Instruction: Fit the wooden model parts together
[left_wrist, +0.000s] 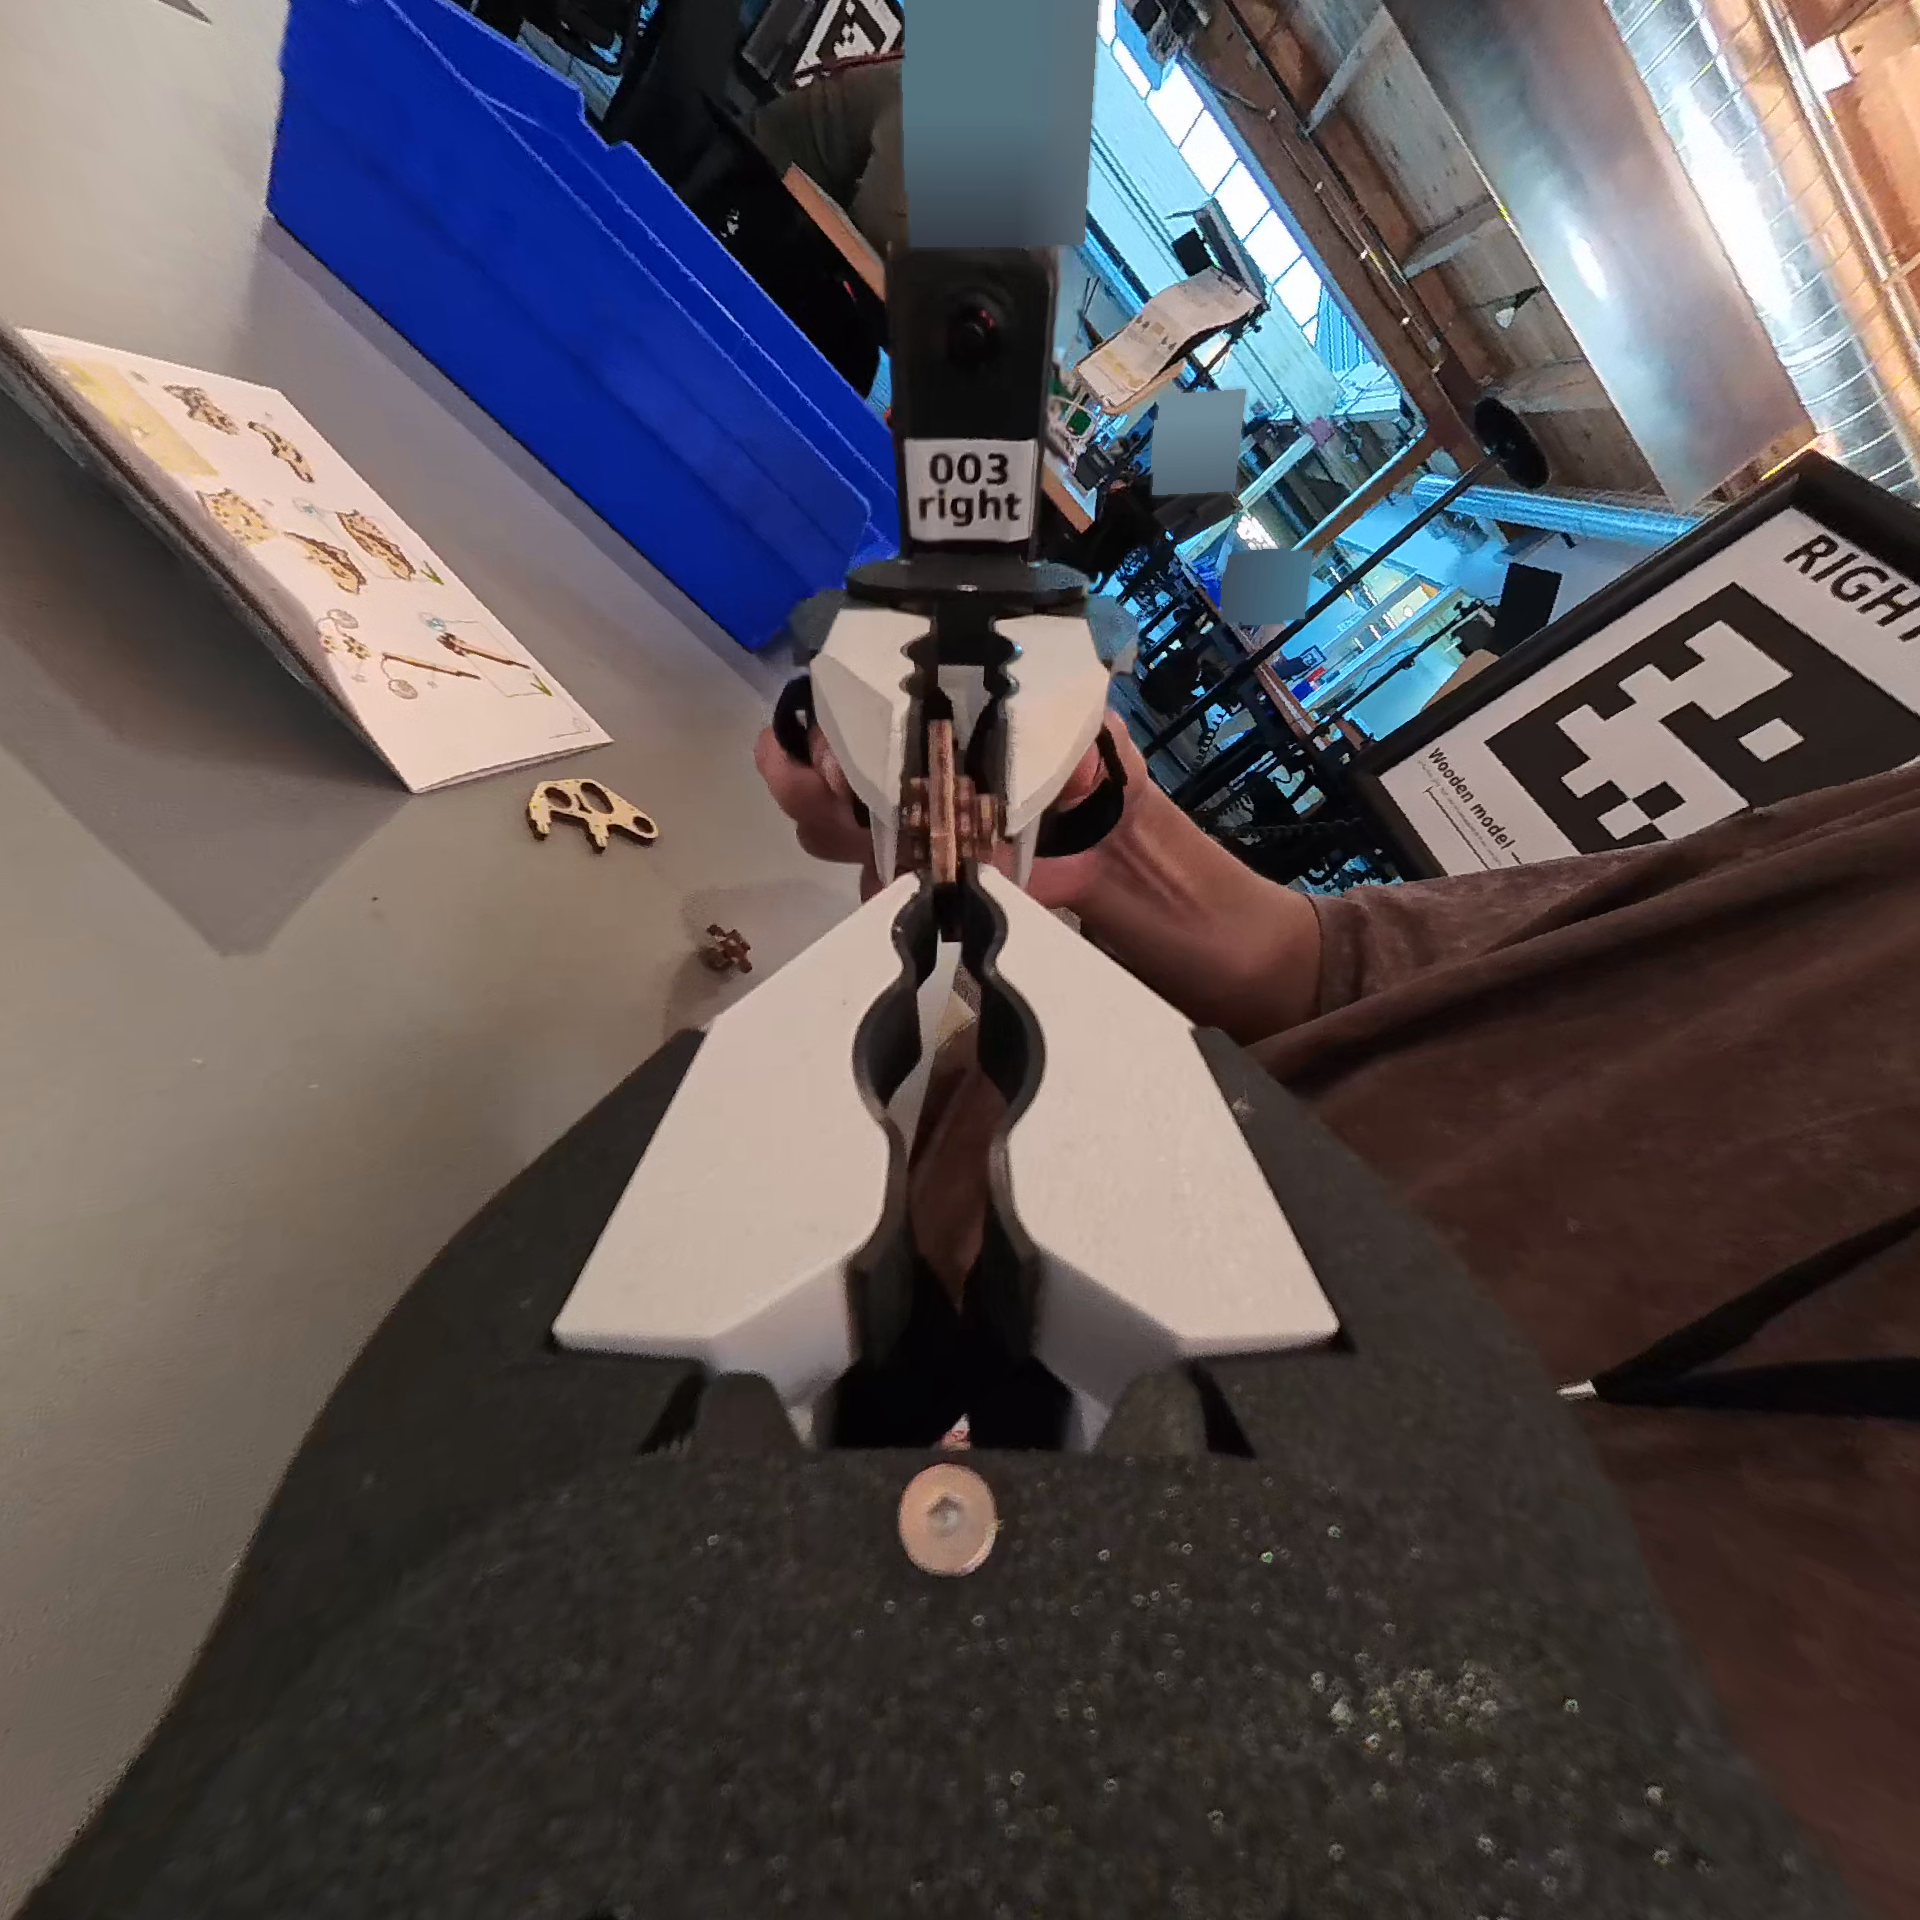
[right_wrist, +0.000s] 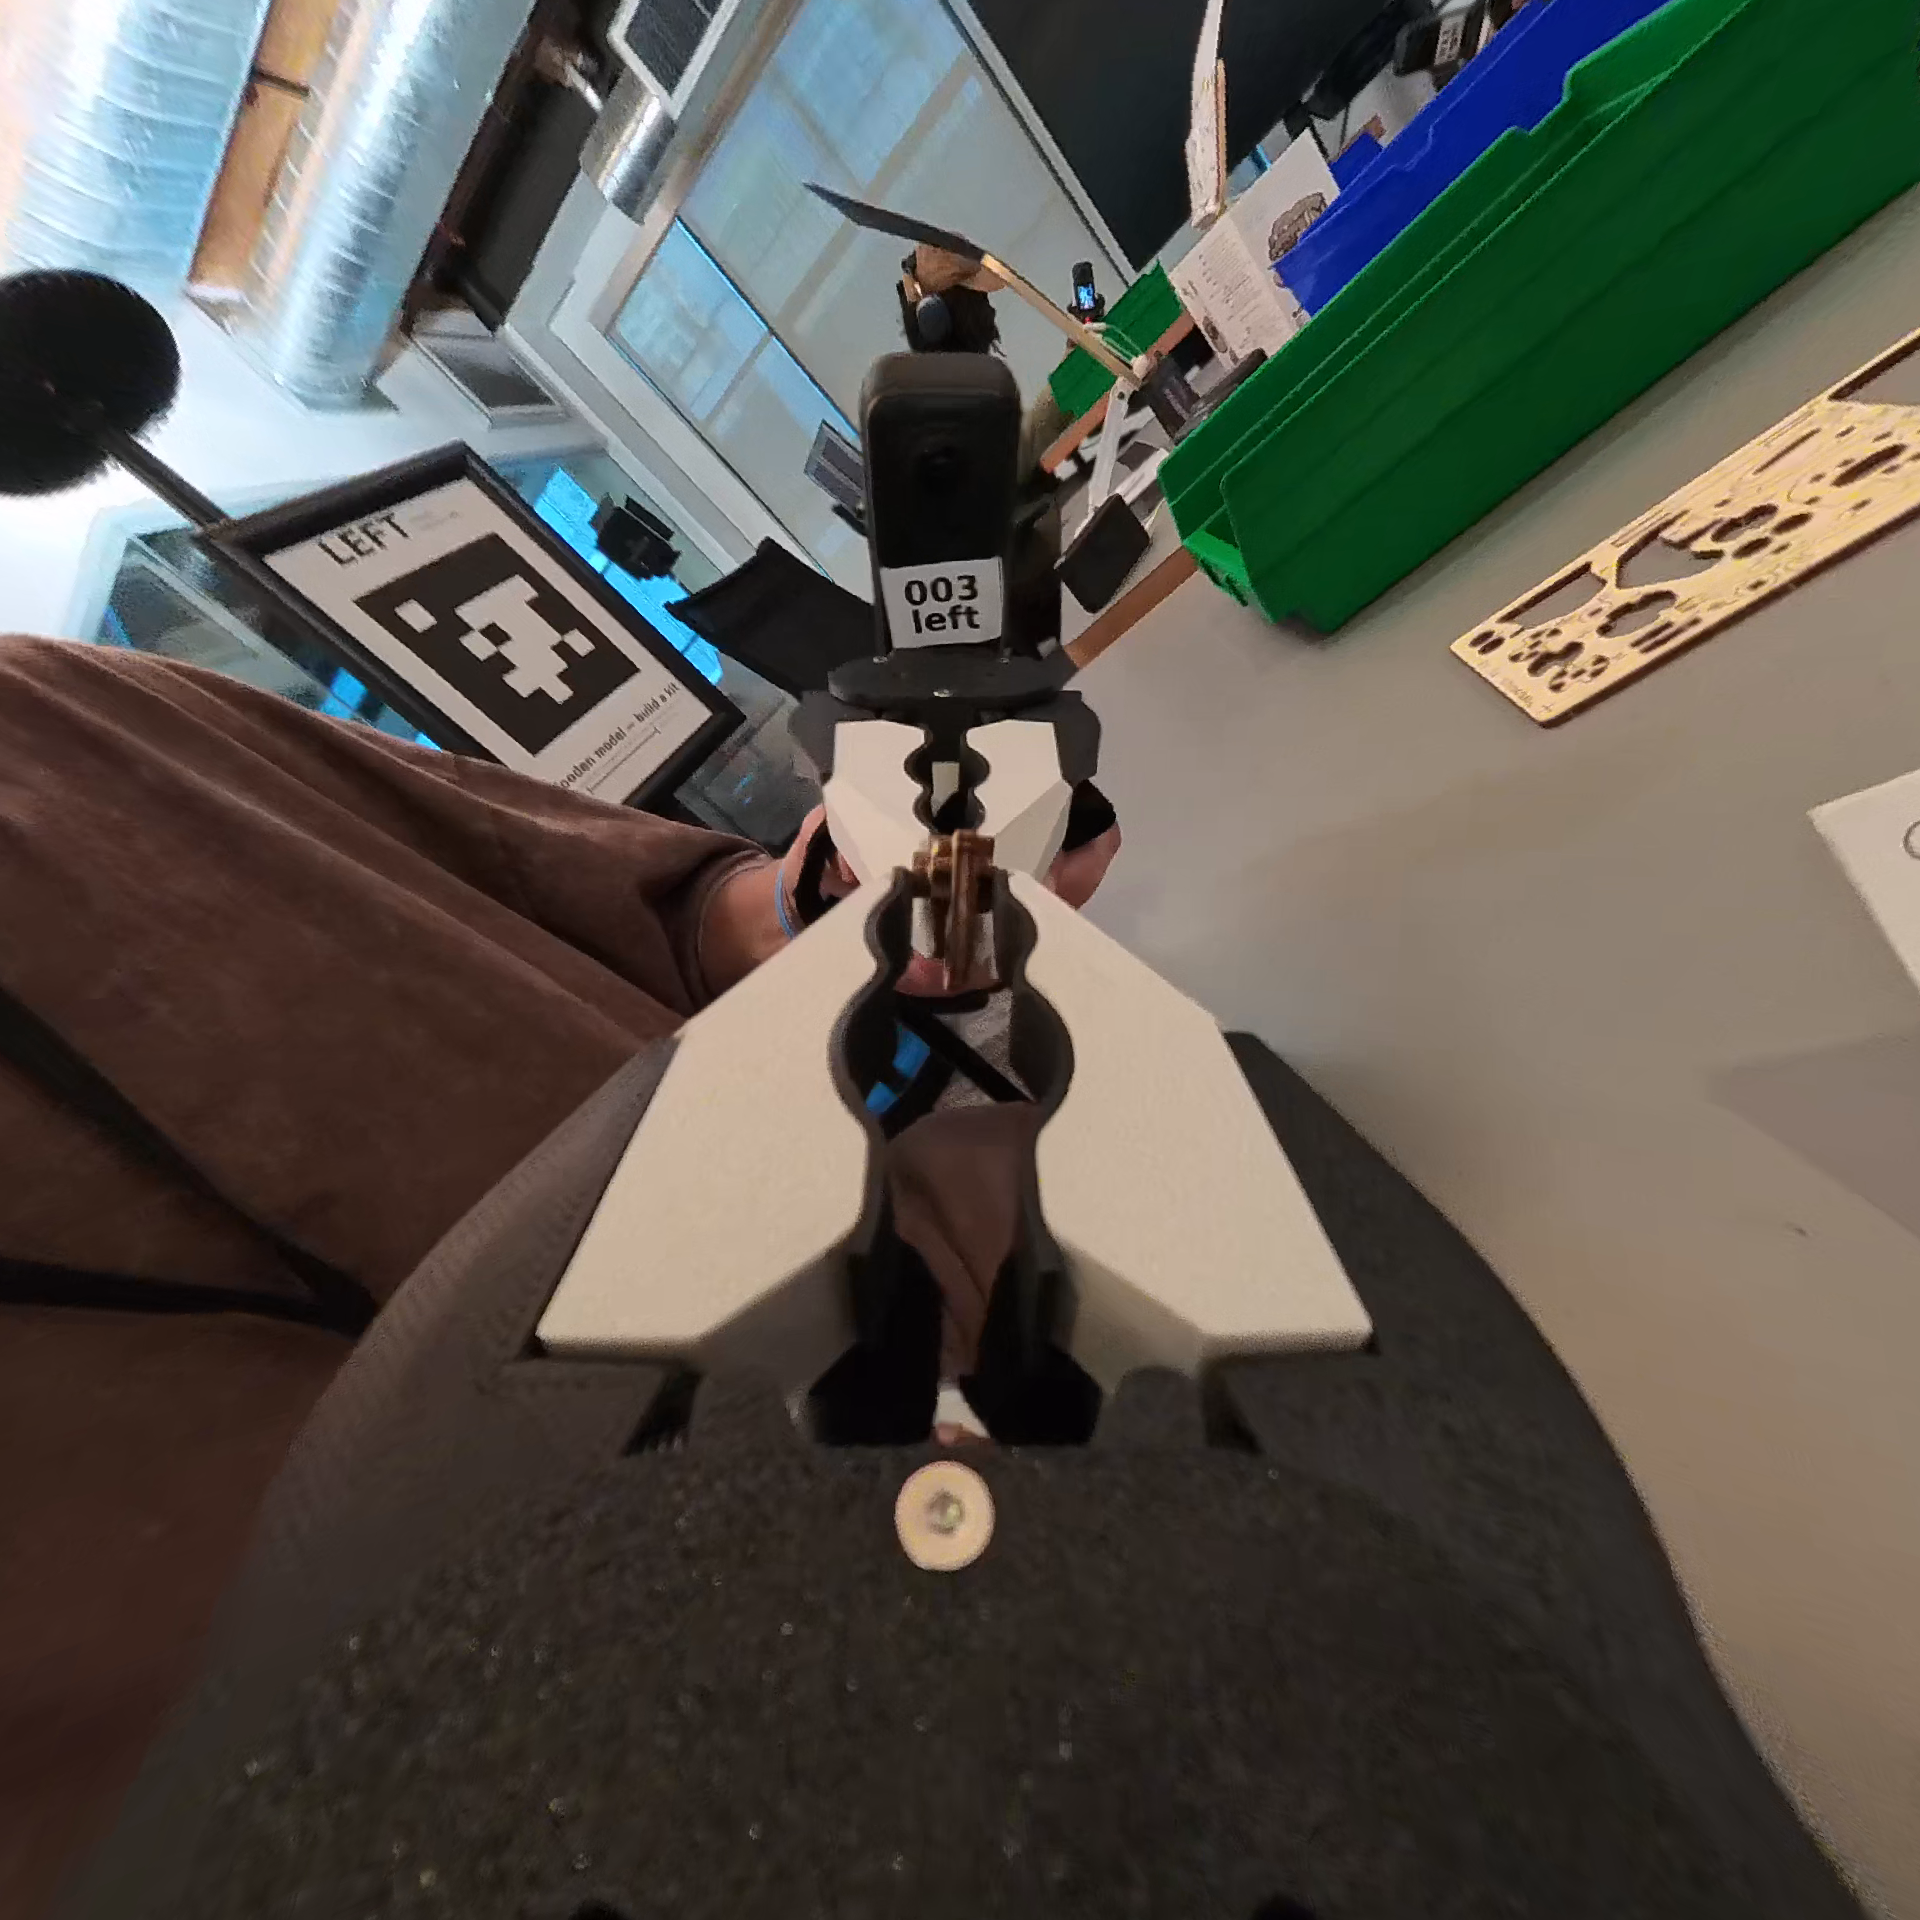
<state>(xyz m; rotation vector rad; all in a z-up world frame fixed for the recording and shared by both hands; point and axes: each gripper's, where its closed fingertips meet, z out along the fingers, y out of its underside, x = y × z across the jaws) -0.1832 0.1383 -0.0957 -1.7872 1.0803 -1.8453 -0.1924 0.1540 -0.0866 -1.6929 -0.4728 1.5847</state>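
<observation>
Both grippers' white faceted jaws pinch one thin notched plywood assembly (left_wrist: 943, 821).

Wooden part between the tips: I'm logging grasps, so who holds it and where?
Both: the left hand-held gripper pinches the wooden part's near end, and the right hand-held gripper its opposite end.

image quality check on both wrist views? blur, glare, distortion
Left wrist view: strong fisheye bend, tilted horizon; small wooden model piece sharp, blown-out glare upper right. Right wrist view: same distortion; black round fan and ceiling smeared at the edge, perforated pale wooden sheet soft.
</observation>
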